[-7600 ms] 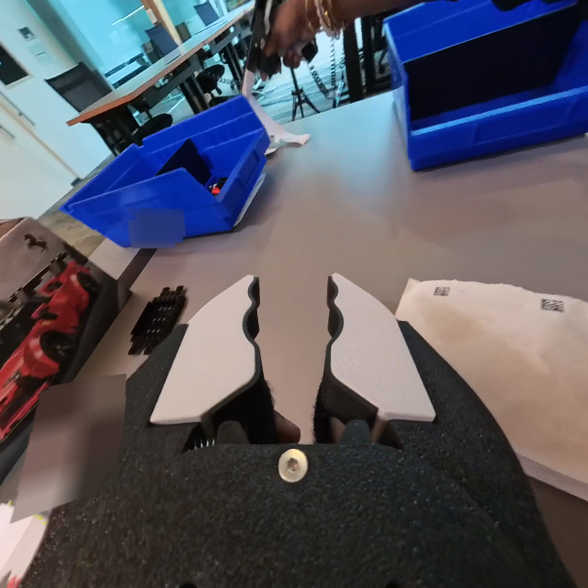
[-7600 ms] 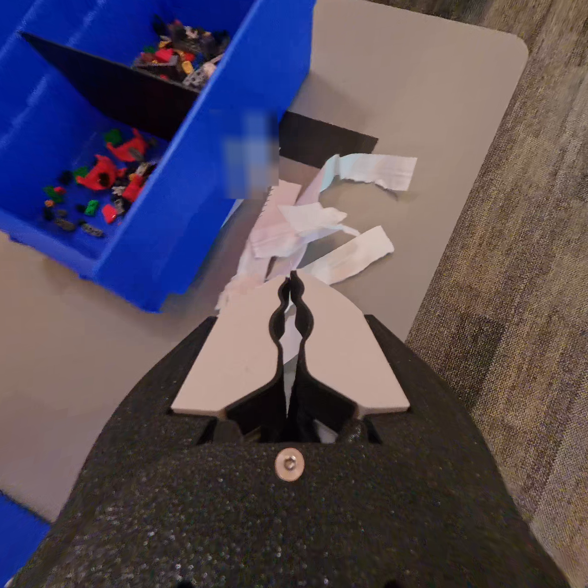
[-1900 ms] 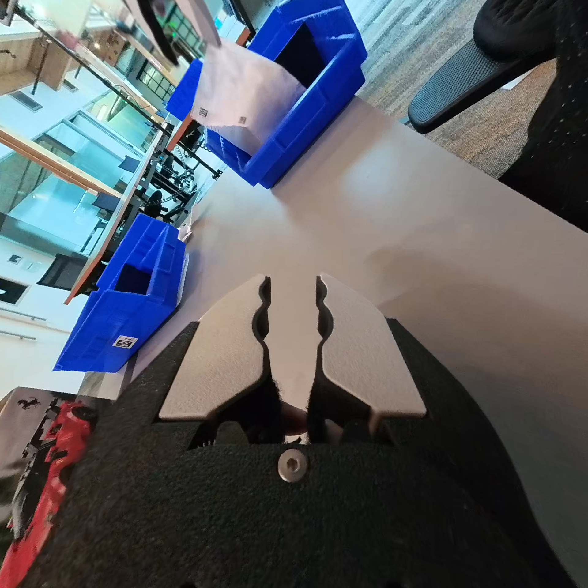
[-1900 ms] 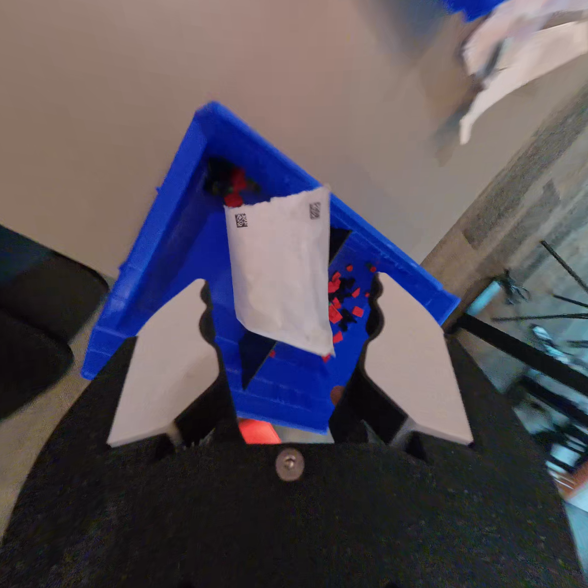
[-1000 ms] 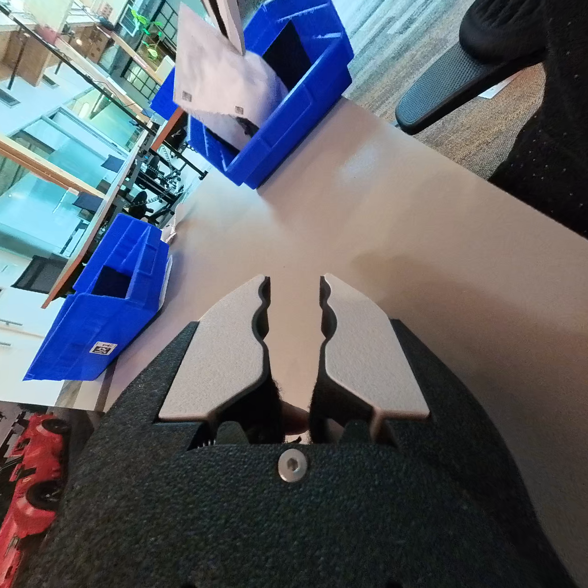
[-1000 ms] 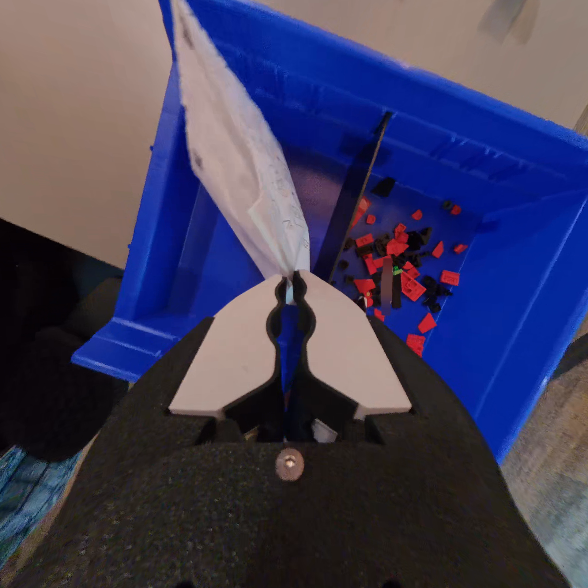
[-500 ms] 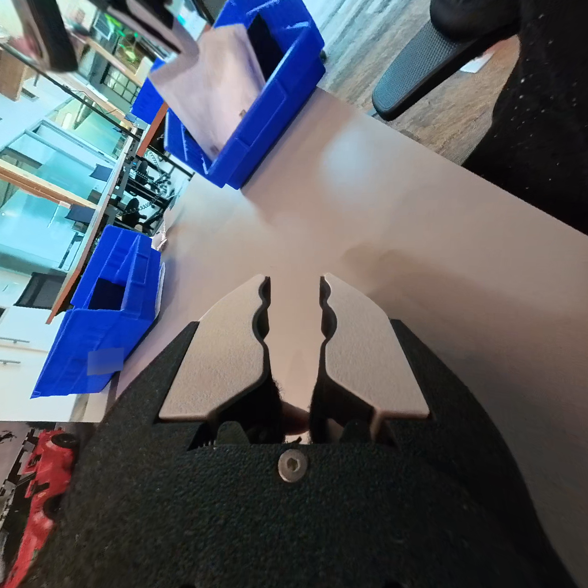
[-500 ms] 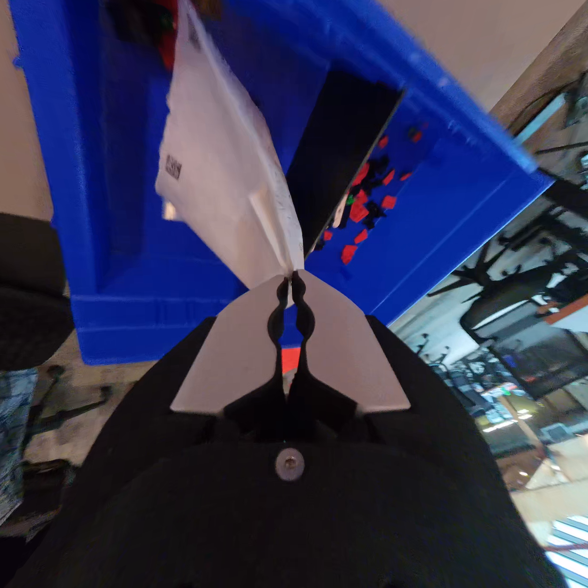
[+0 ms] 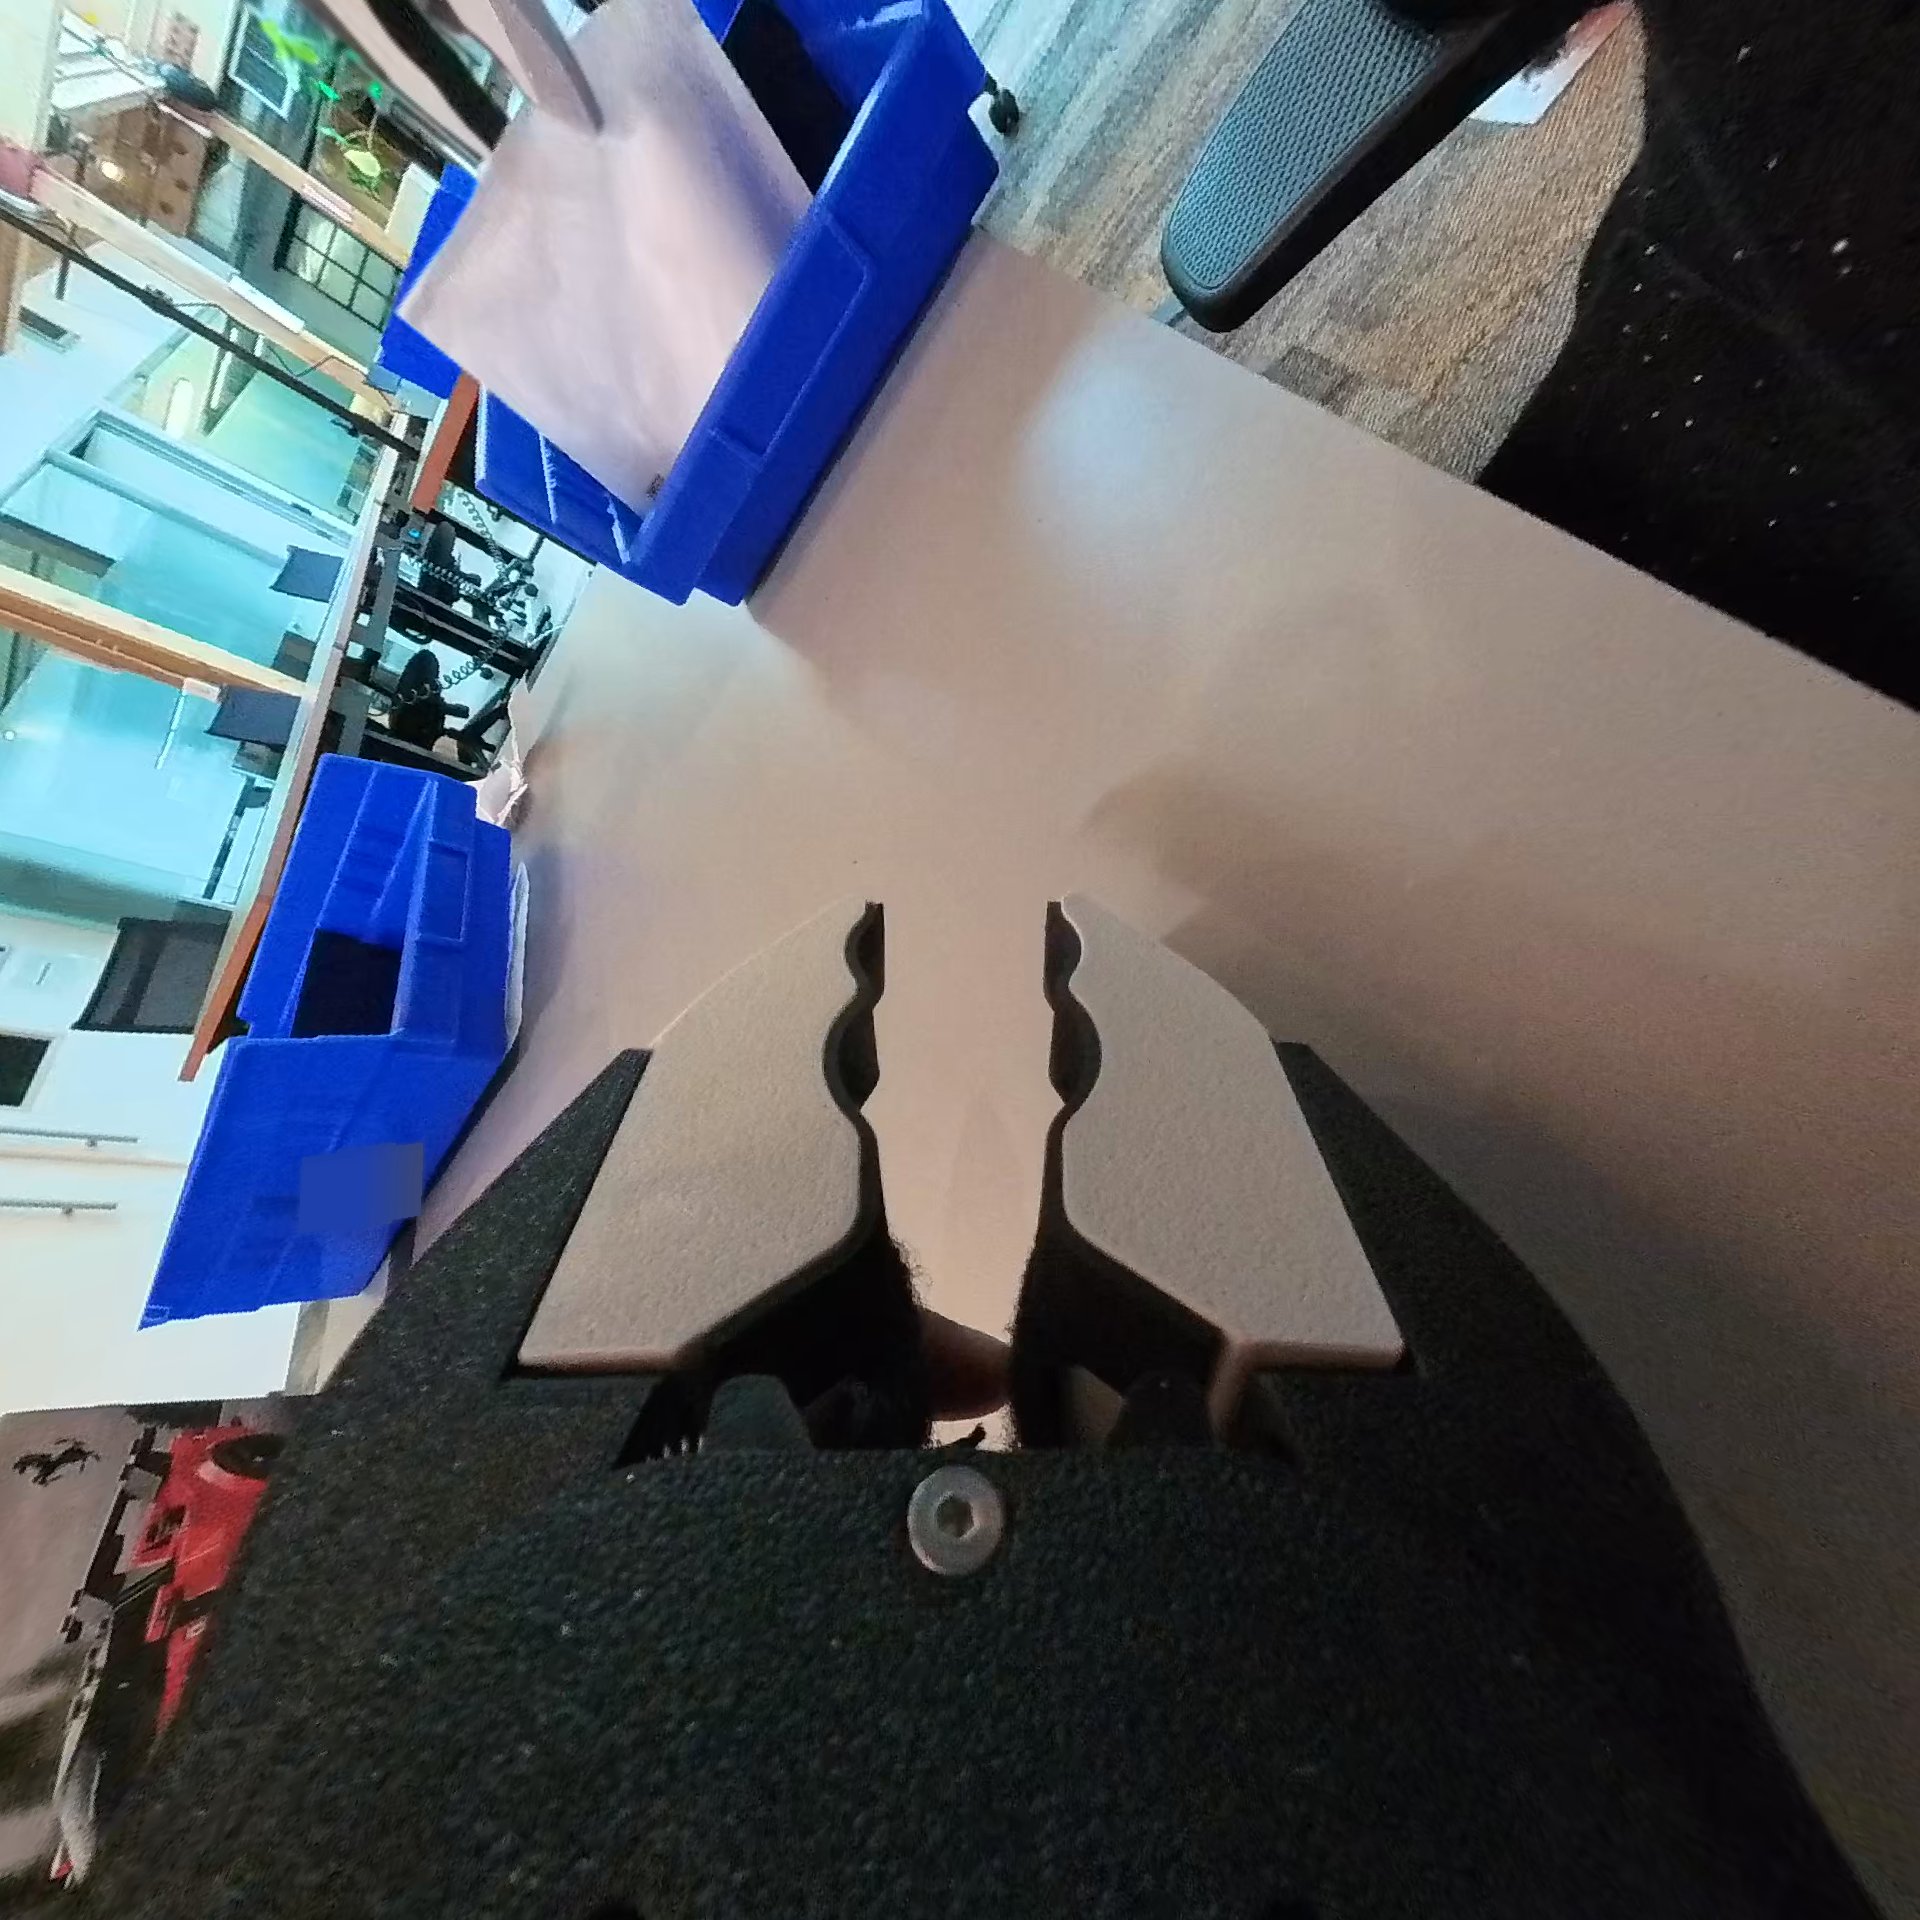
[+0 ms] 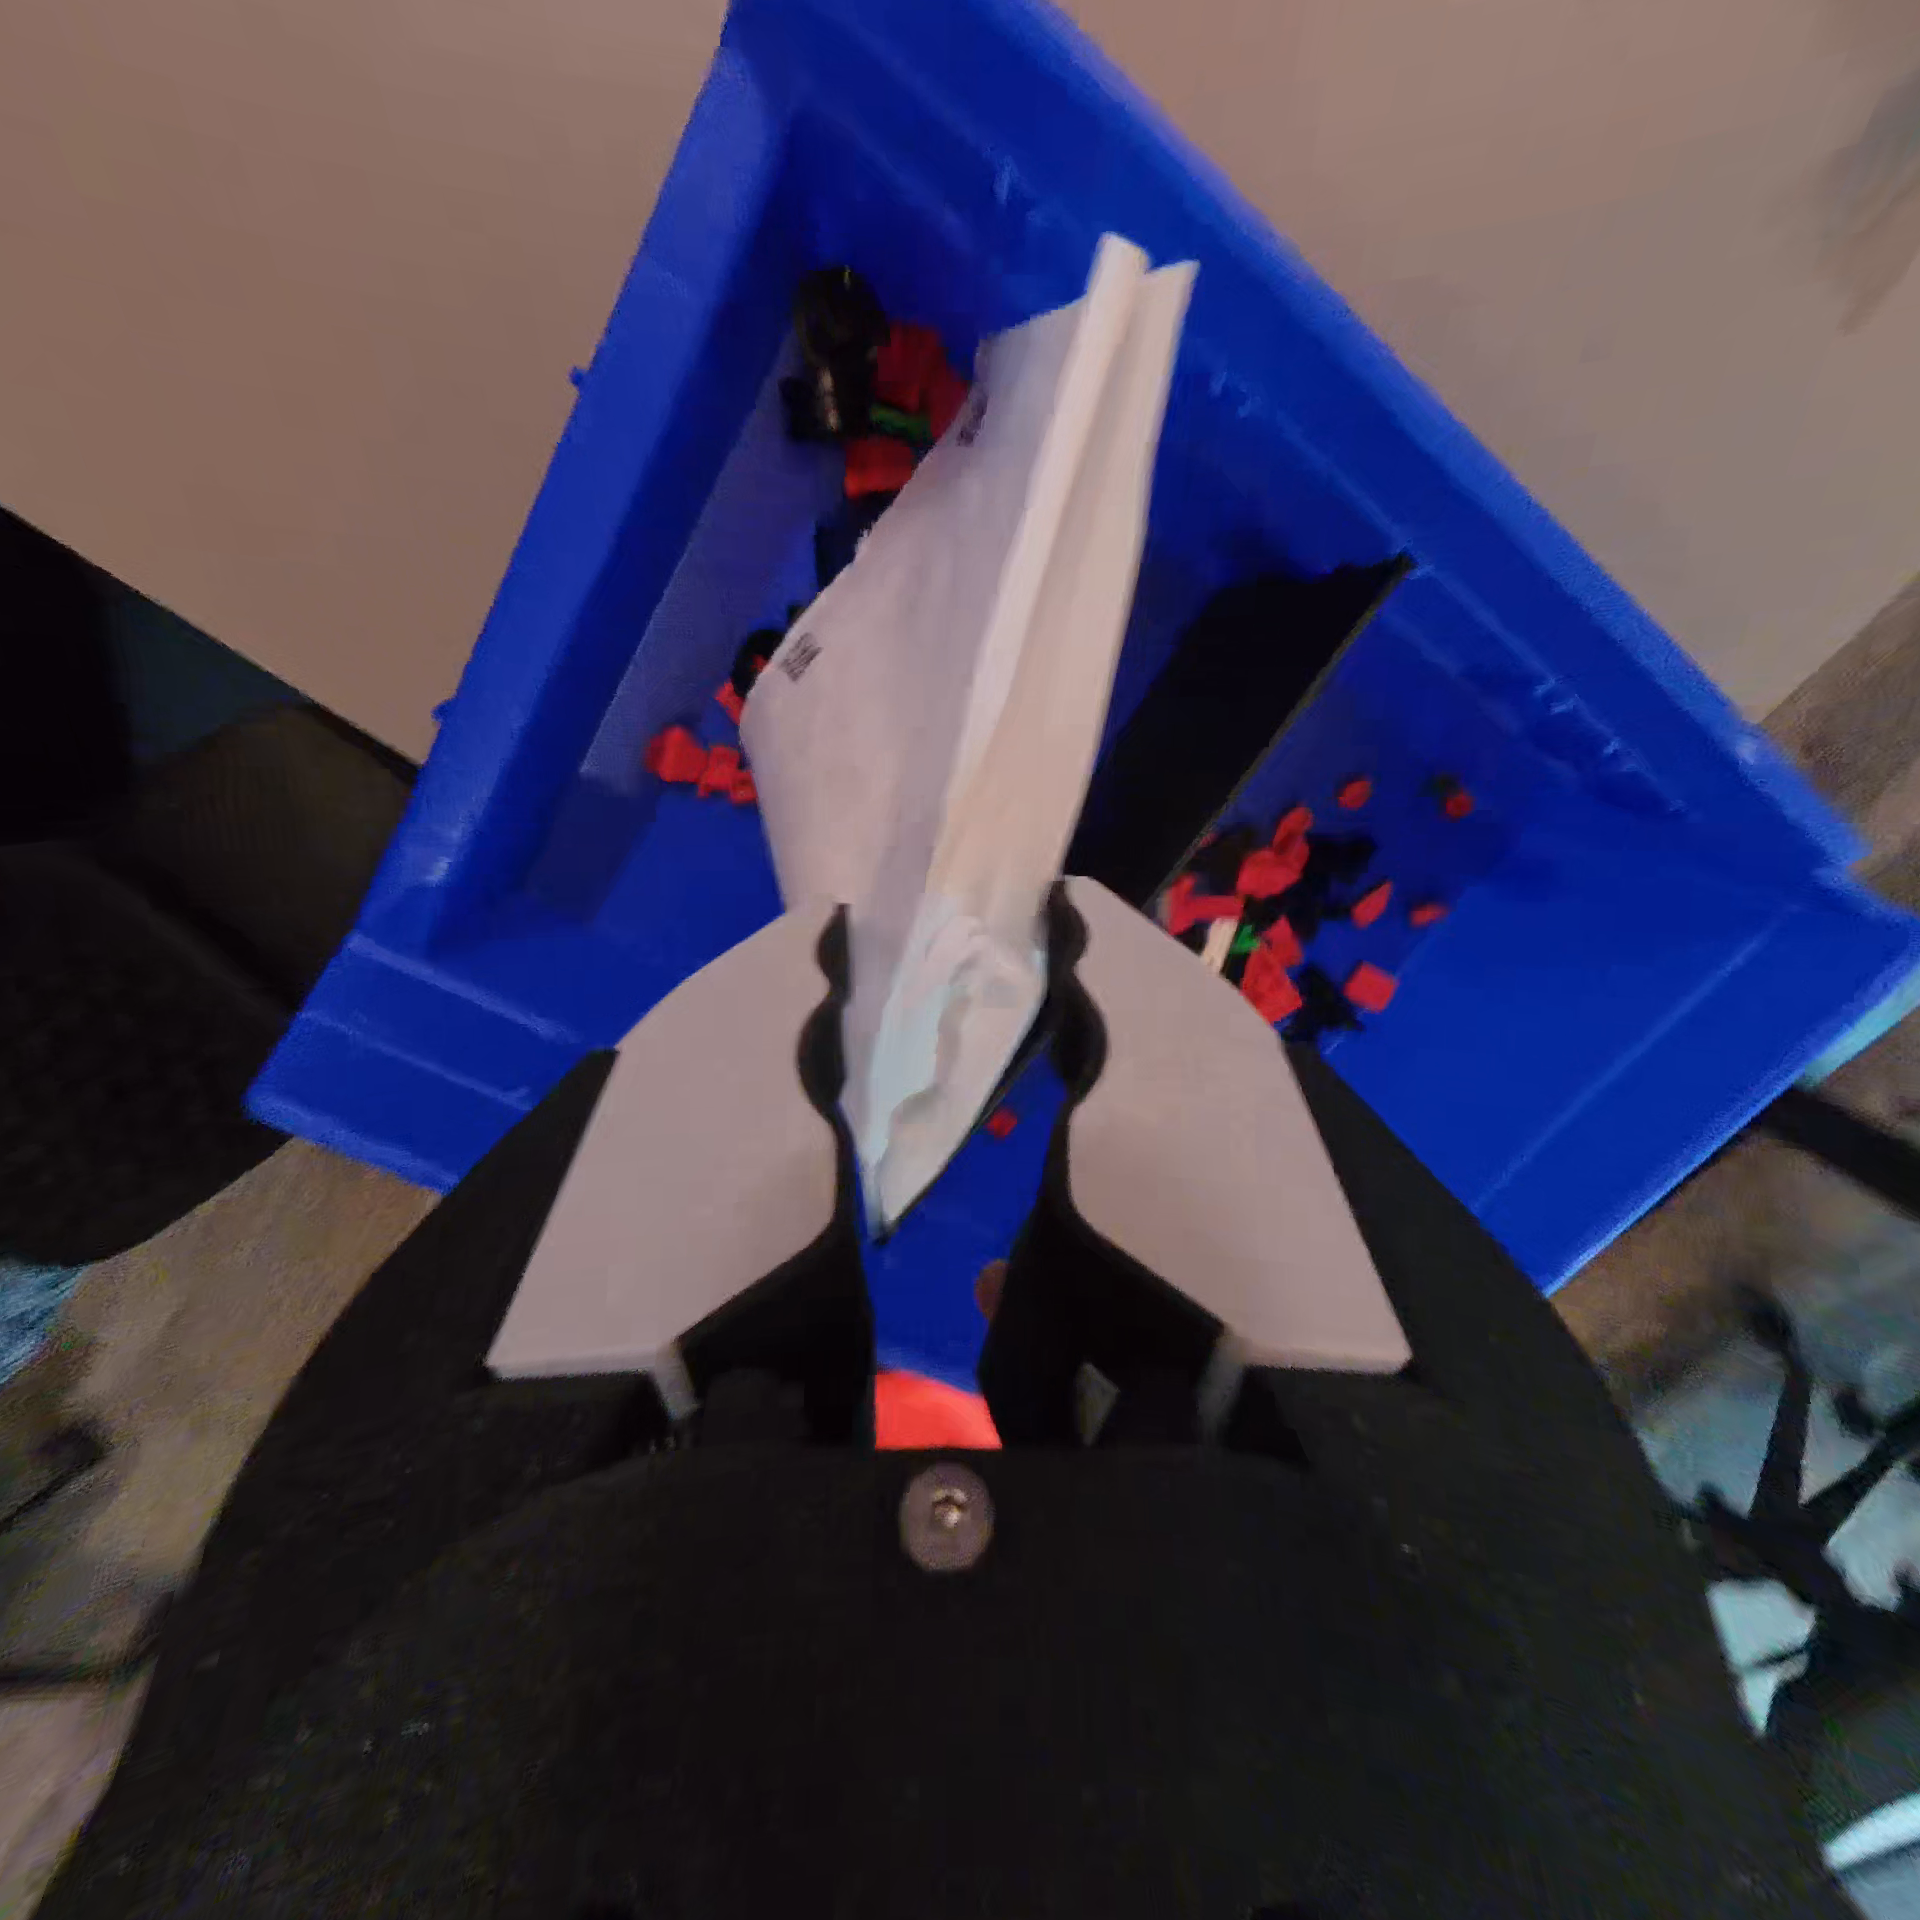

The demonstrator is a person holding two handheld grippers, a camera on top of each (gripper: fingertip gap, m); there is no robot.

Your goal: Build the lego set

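The right gripper (image 10: 951, 914) stood with its jaws spread about the crumpled end of a white paper bag (image 10: 966, 623) over the blue divided bin (image 10: 686, 364) of small red and black pieces, so a position centred above that bin seemed best, while the left gripper (image 9: 964, 914) hung spread and empty over the table (image 9: 1247, 623).

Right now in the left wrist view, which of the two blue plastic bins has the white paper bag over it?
The farther blue plastic bin, top centre: the white paper bag overlaps its opening. The nearer bin, at left, has none.
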